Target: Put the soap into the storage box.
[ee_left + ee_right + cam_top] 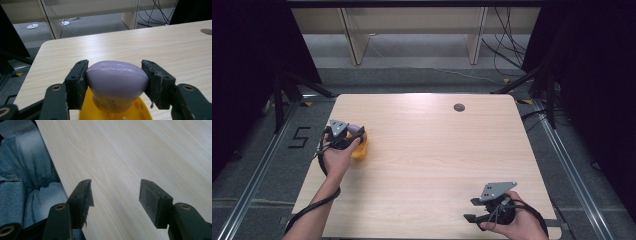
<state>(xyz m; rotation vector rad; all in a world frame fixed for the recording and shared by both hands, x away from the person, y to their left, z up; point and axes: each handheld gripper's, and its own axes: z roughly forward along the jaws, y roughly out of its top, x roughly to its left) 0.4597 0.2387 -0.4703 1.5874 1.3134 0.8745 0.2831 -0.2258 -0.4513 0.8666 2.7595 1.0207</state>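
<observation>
My left gripper (pixel 115 82) is shut on a rounded purple object (pixel 116 80), both pads pressed against its sides. Under it sits a yellow perforated piece (pixel 140 110). In the high view the left gripper (pixel 353 136) is near the table's left edge, with the purple object (pixel 355 129) and the yellow piece (pixel 361 149) at its tip. My right gripper (pixel 115 197) is open with nothing between its fingers, just above bare wood. From above, the right gripper (pixel 470 210) sits by the front right corner, pointing left.
The light wooden table (pixel 432 150) has a round grommet (pixel 459 107) at the back. Blue denim fabric (pixel 22 177) lies beyond the table's front edge in the right gripper view. Wooden furniture legs and cables stand on the floor behind.
</observation>
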